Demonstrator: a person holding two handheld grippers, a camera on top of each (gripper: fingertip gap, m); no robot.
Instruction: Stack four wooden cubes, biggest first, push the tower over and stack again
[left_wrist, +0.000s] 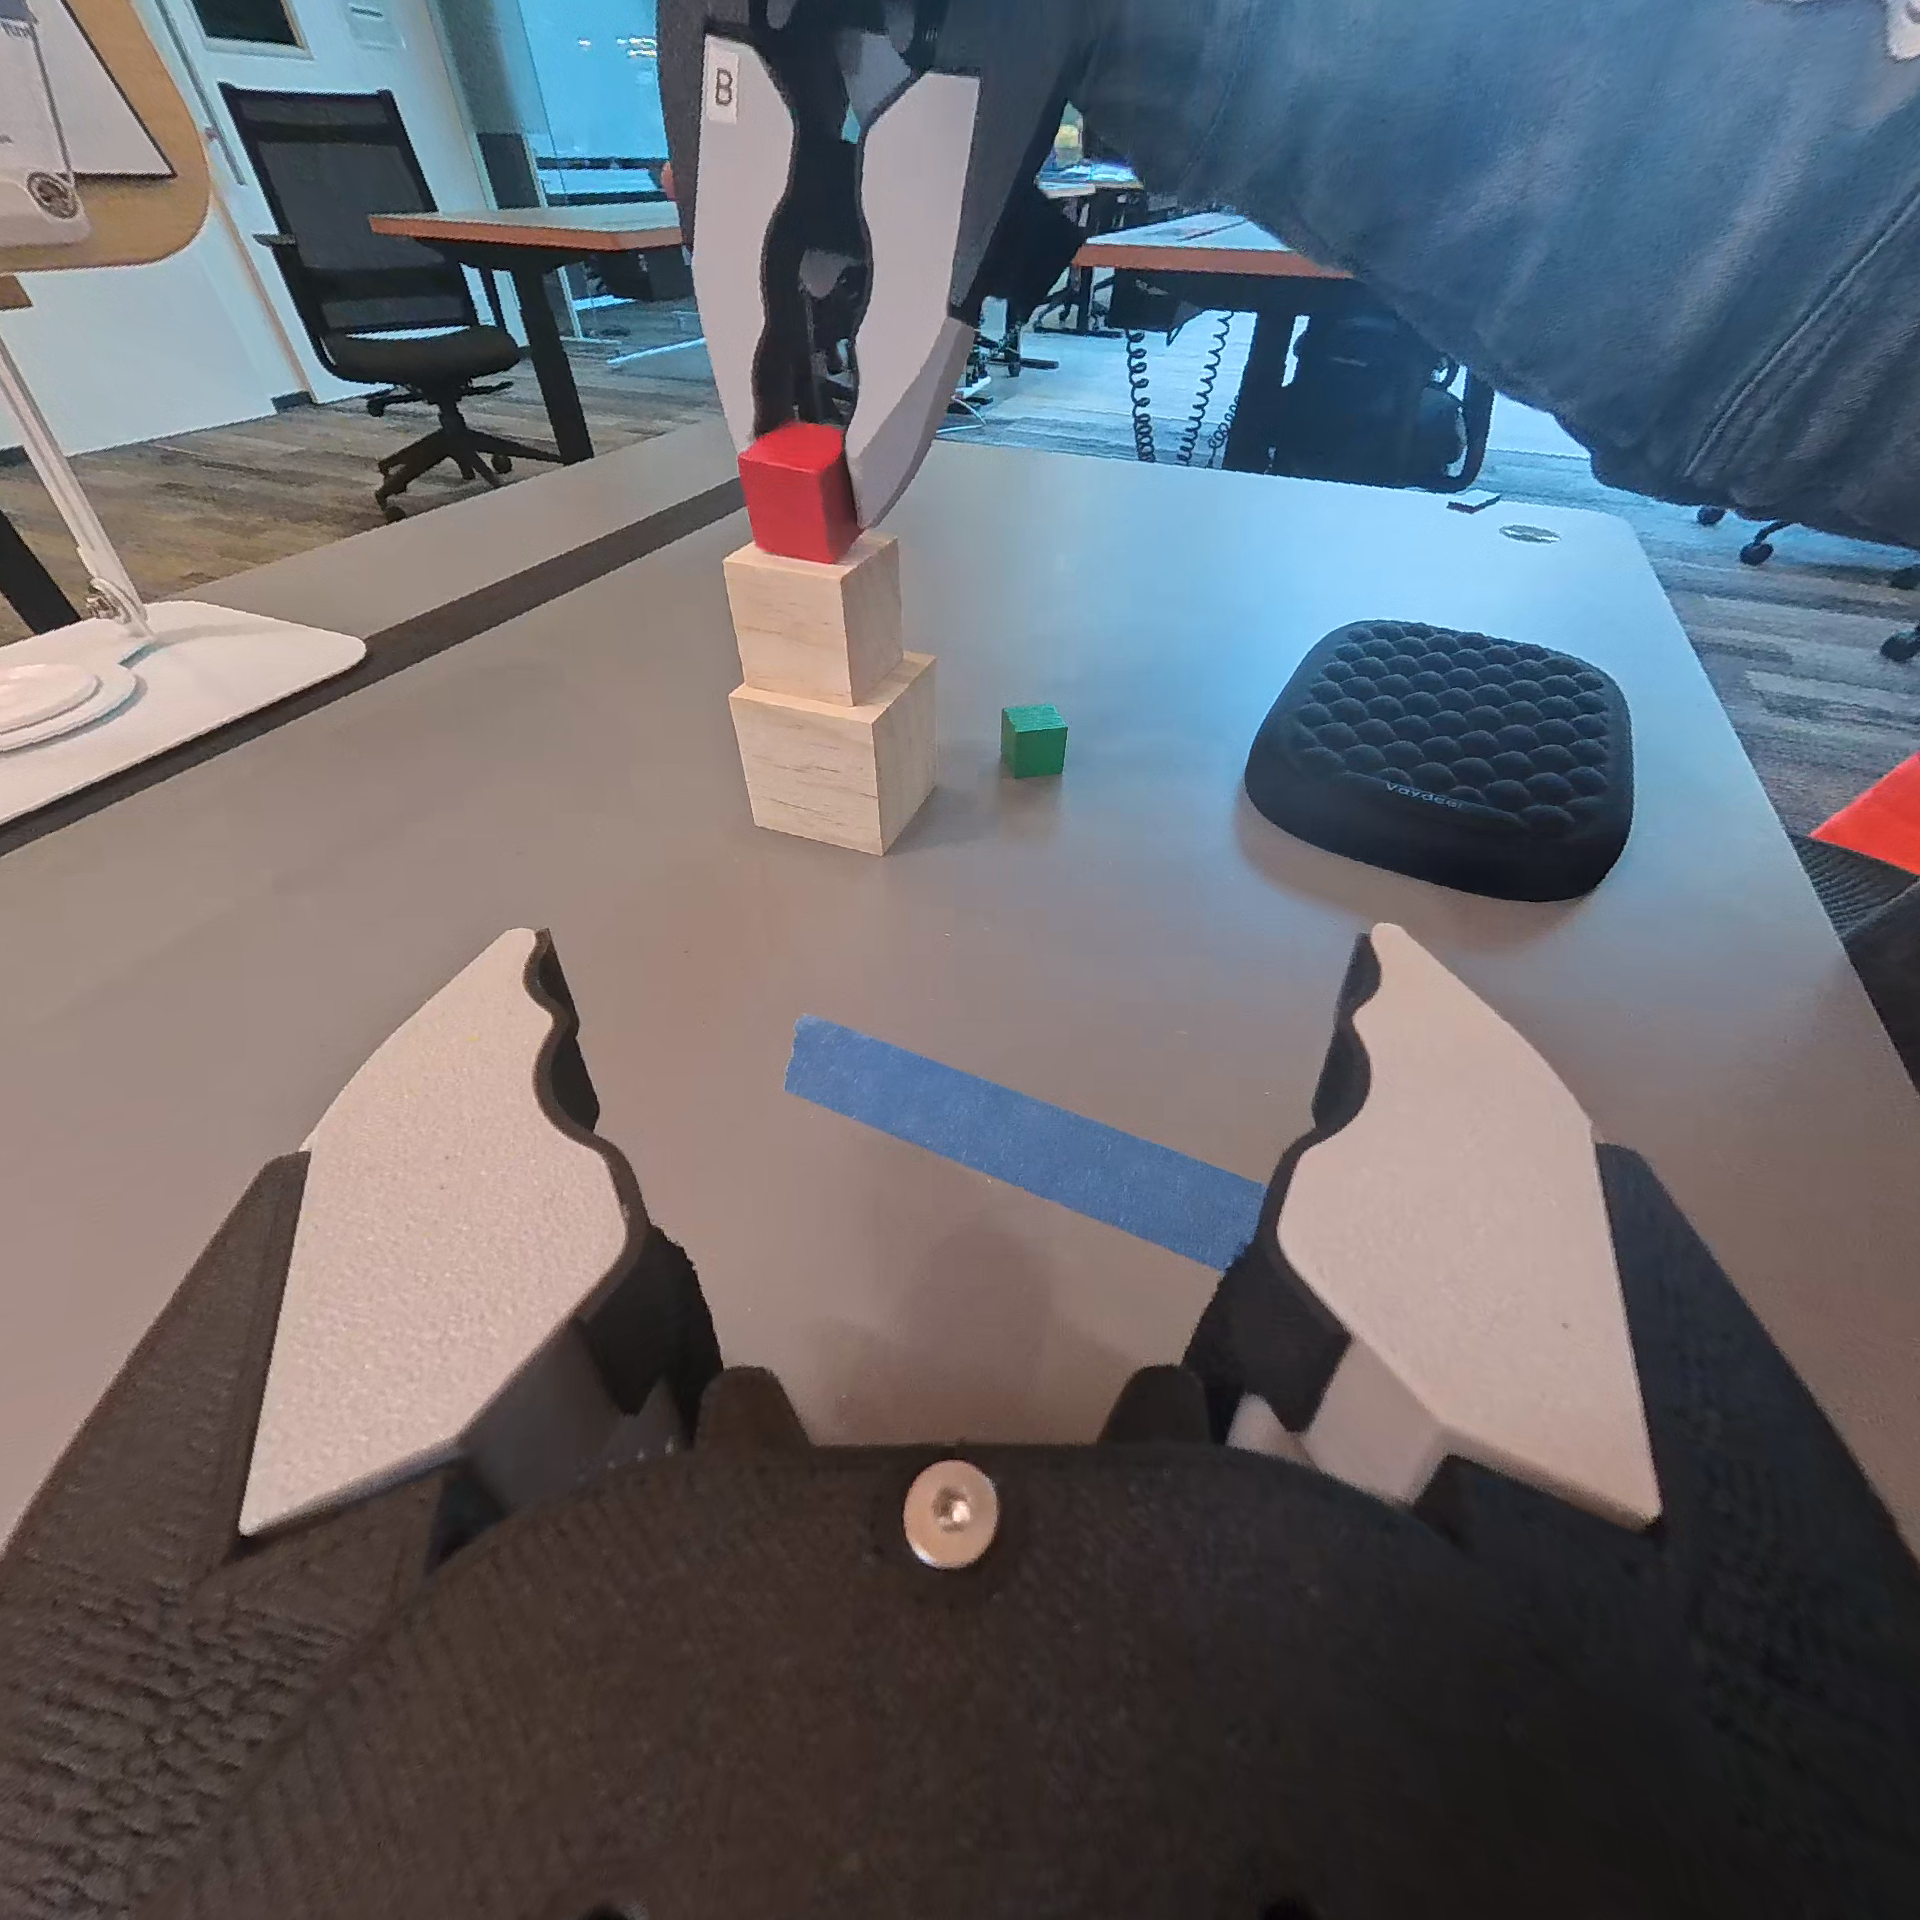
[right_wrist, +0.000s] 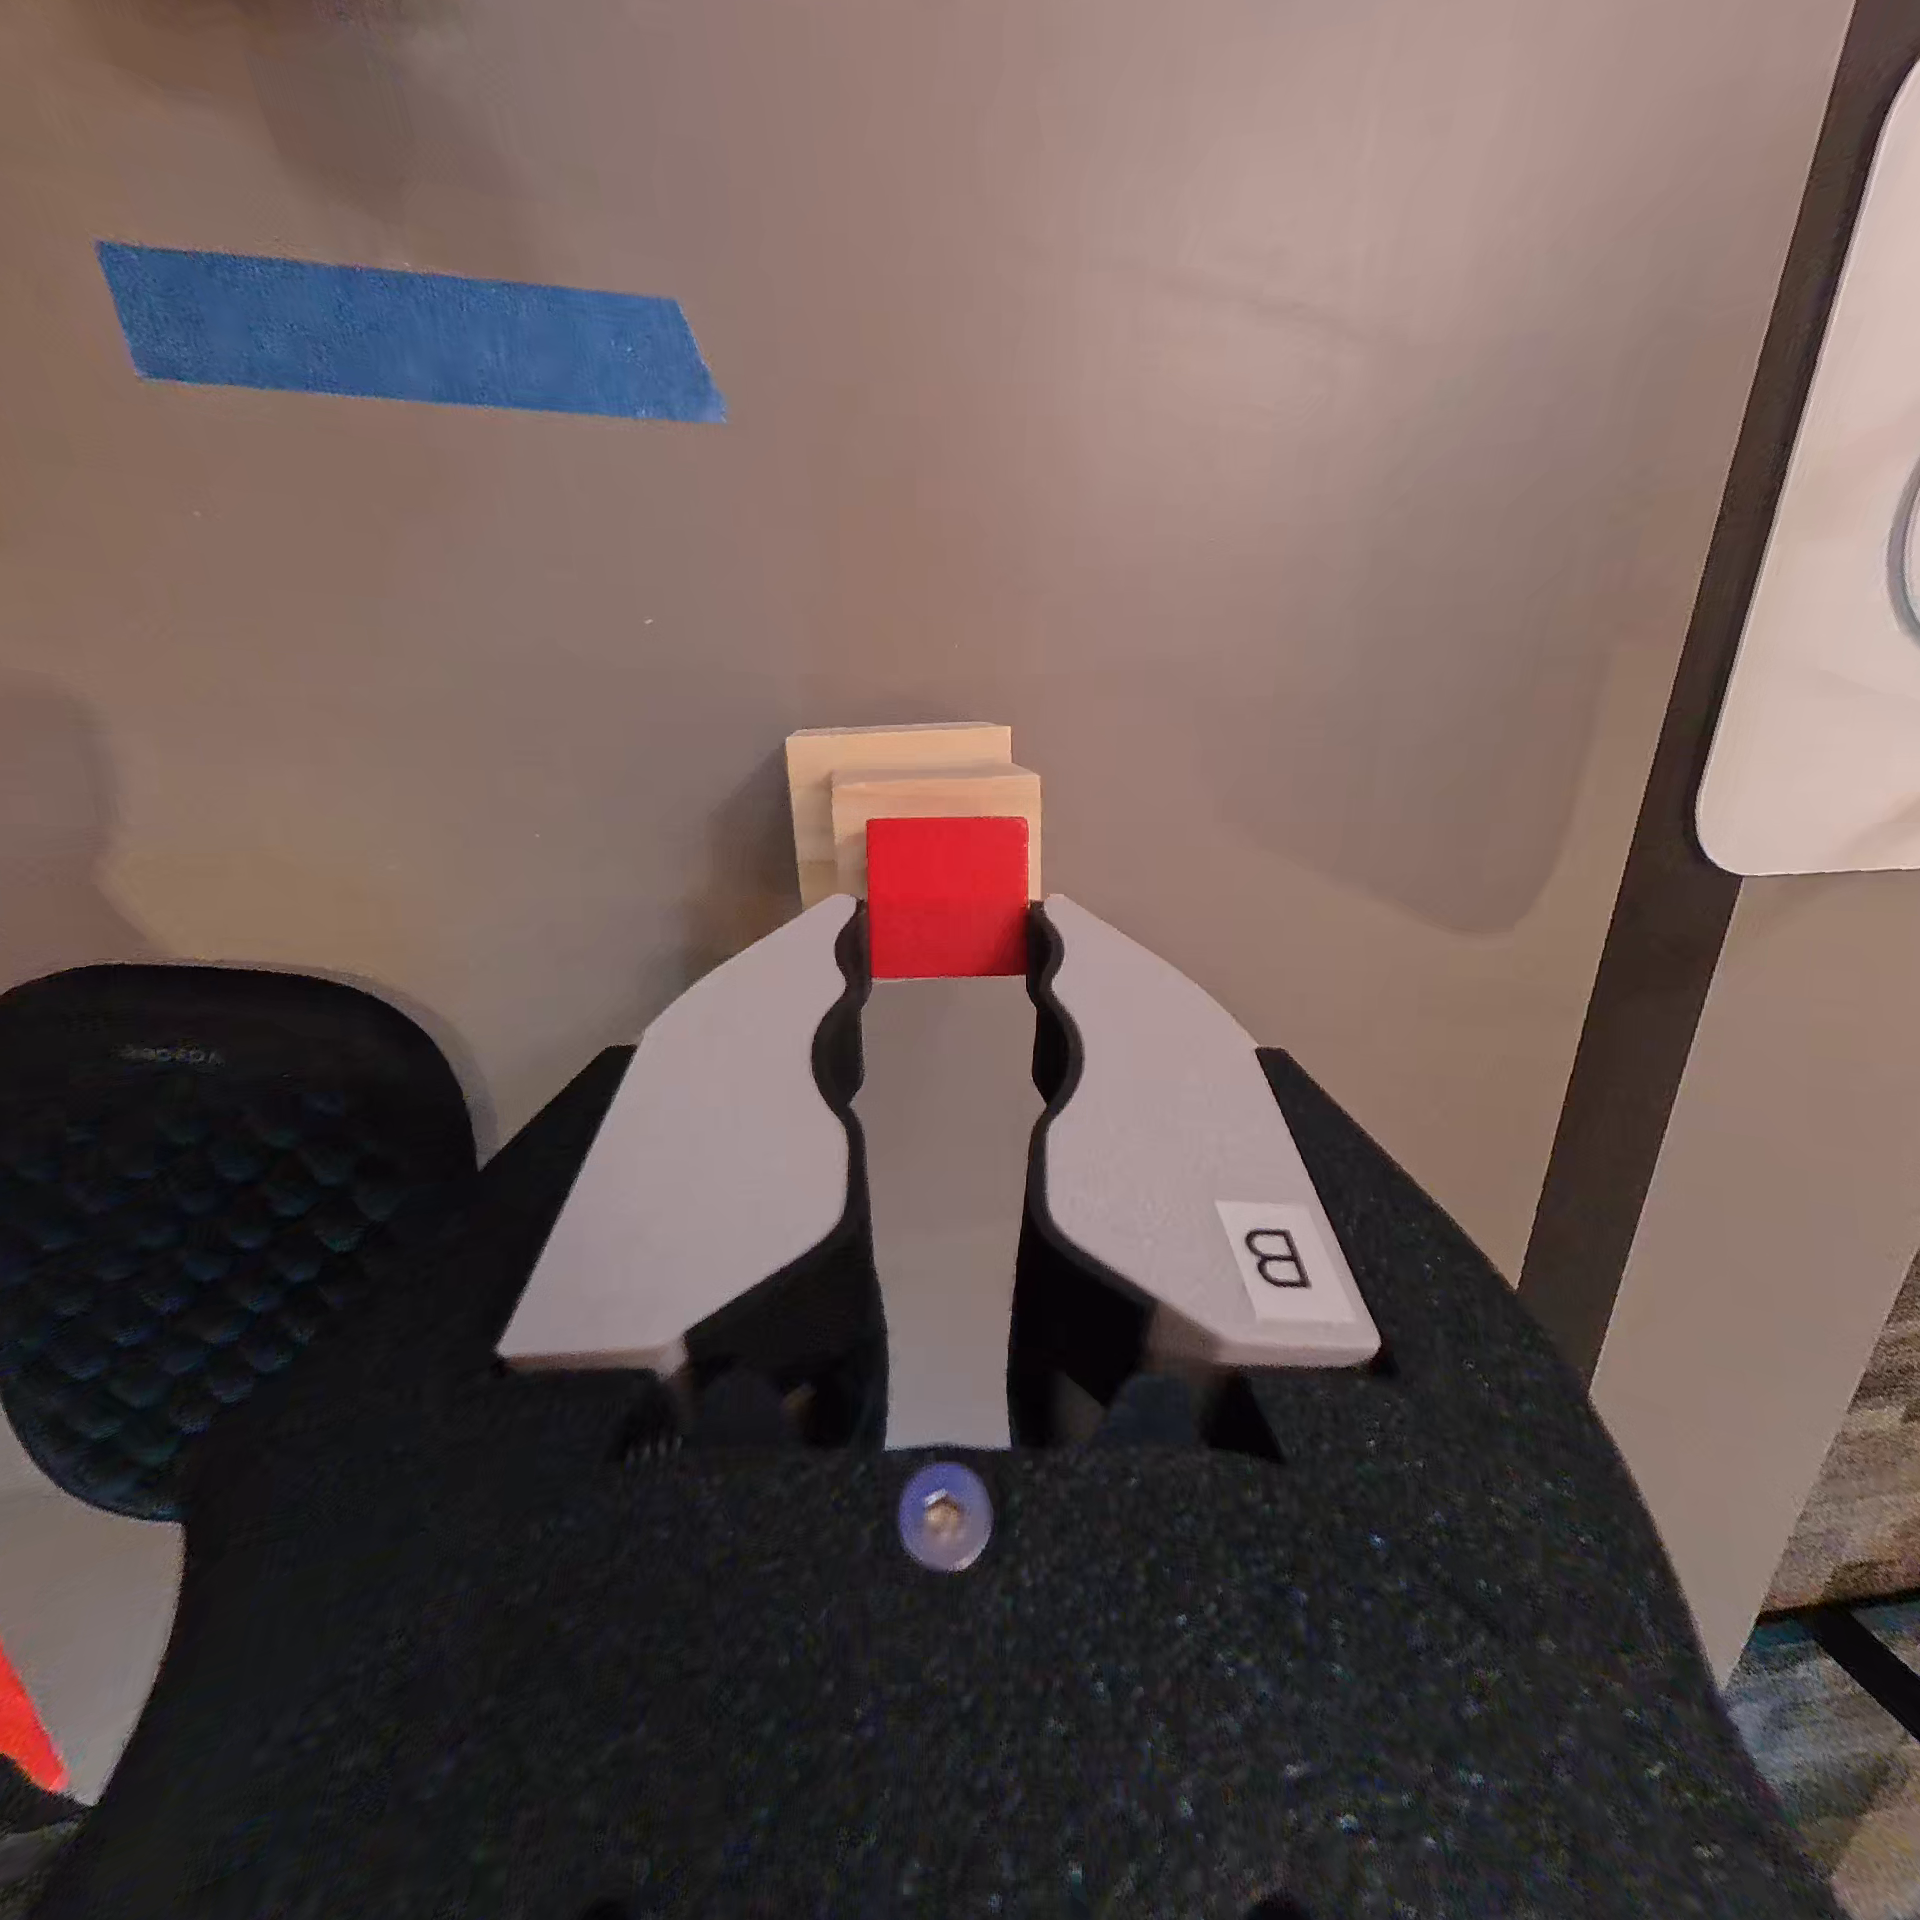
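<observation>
R gripper (right_wrist: 948, 935) points straight down over the tower, both black pads pressed on opposite side faces of the red cube (right_wrist: 945, 894), clamped on it. The cube's underside sits on, or just shy of, the top of the middle wooden cube (left_wrist: 816, 623); contact can't be told for sure. Key relation: red cube is not centred. In the left wrist view it sits toward the left part of the middle cube's top, w/ bare wood showing on the right. Middle cube likewise sits offset on the big bottom cube (left_wrist: 831, 774), so the tower steps rather than lines up. Judgement: the release needs a clean straight lift, since any drag sideways could tip a stack already off-axis.

L gripper (left_wrist: 951, 966) is spread wide w/ nothing between its fingers, low over the table (left_wrist: 416, 935), well back from the tower. Green cube (left_wrist: 1034, 740), the smallest, stands on the table just right of the tower base; it is the last to go on. R gripper is plainly the nearer to it.

Materials: two lower cubes bare pale wood w/ visible grain, sharp edges; red and green painted, smooth. Table grey, matte. Blue tape strip (left_wrist: 1023, 1138) lies flat betw. L fingers. Black dimpled pad (left_wrist: 1449, 753) off to the right.
</observation>
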